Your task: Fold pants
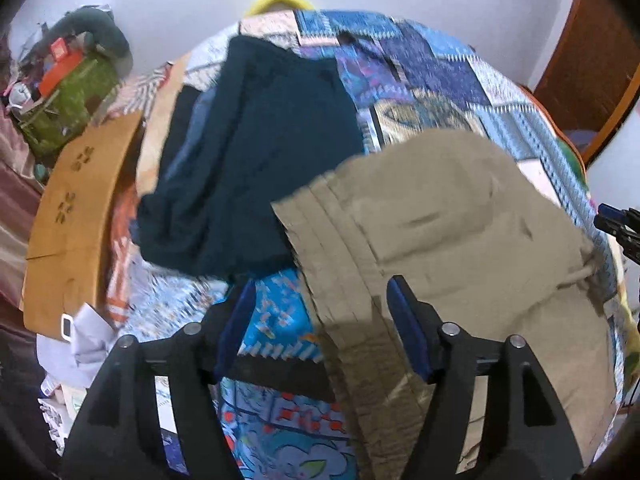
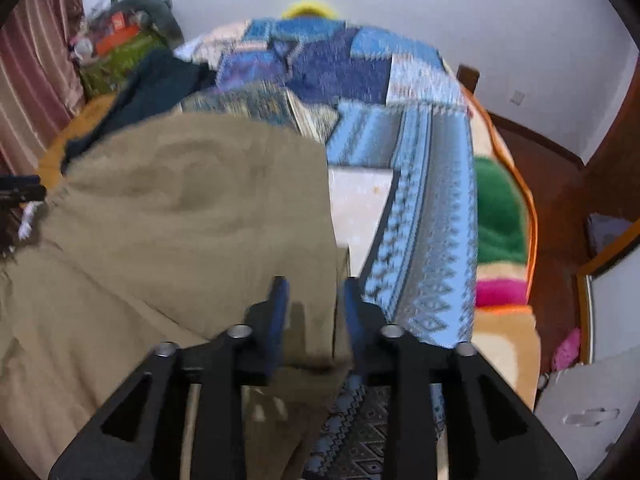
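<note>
1. My left gripper (image 1: 322, 304) stands with its jaws wide apart, and nothing is pressed between them. The gap frames the blue patterned bedspread (image 1: 276, 320) and the left border of the khaki pants (image 1: 460, 240).
2. That border of the pants (a stack of parallel folded edges) runs down between my two left fingers; my right-hand finger (image 1: 404, 320) hangs over the khaki cloth, my left-hand finger (image 1: 240, 320) over the bedspread. Whether either pad touches the fabric, I cannot tell through the blur.
3. My right gripper (image 2: 314, 300) has its jaws fairly close together, with the right-hand edge of the pants (image 2: 180, 216) lying in the gap. The cloth fills most of the space between the pads, but the pads do not plainly press on it, so I cannot tell whether I have hold of it.
4. The pants lie spread on the bed as a broad khaki bundle, near the front of the bedspread (image 2: 420, 200), between my two grippers: left edge at my left fingers, right edge at my right ones.
5. A dark navy garment (image 1: 256, 152) lies beyond and to the left of the pants, its near corner just beside their upper left edge.
</note>
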Action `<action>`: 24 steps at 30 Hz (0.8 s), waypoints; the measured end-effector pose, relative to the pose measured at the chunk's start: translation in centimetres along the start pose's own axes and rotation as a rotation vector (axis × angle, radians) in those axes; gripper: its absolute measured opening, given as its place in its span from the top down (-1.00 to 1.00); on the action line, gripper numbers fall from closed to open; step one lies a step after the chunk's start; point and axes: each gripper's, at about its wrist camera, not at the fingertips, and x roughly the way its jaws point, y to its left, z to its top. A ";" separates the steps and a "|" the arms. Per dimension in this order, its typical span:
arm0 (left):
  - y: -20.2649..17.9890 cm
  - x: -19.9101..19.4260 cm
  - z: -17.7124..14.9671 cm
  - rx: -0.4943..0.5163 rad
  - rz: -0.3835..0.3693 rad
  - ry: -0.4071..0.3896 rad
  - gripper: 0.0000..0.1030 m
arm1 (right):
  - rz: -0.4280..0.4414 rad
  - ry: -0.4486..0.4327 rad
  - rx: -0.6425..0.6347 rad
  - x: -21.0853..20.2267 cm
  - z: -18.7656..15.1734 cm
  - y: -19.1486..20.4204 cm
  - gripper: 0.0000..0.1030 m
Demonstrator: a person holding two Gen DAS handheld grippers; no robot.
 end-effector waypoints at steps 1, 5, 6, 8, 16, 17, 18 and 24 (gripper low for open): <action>0.3 -0.2 0.4 -0.006 0.001 -0.011 -0.36 | 0.004 -0.023 -0.003 -0.4 0.6 0.1 0.28; 1.3 -0.2 2.1 -0.024 -0.003 -0.024 -0.37 | 0.004 -0.087 0.002 -0.9 2.9 0.3 0.03; 1.5 0.1 2.5 -0.029 -0.006 -0.021 -0.38 | 0.003 -0.104 0.009 -0.7 3.7 0.1 0.00; 1.7 0.9 3.2 -0.035 -0.004 -0.011 -0.38 | 0.009 -0.111 0.021 -0.3 4.8 0.1 -0.03; 2.4 5.6 4.8 -0.050 0.005 0.056 -0.38 | 0.033 -0.067 0.041 5.3 8.9 -0.1 -0.05; 2.5 6.1 4.9 -0.057 0.006 0.062 -0.38 | 0.035 -0.057 0.041 5.9 9.1 -0.1 -0.05; 2.6 6.5 5.0 -0.066 0.004 0.064 -0.38 | 0.035 -0.043 0.042 7.0 9.4 -0.1 -0.05; 2.7 9.4 5.1 -0.084 -0.043 0.106 -0.38 | 0.060 0.034 0.073 12.5 10.5 -0.6 -0.05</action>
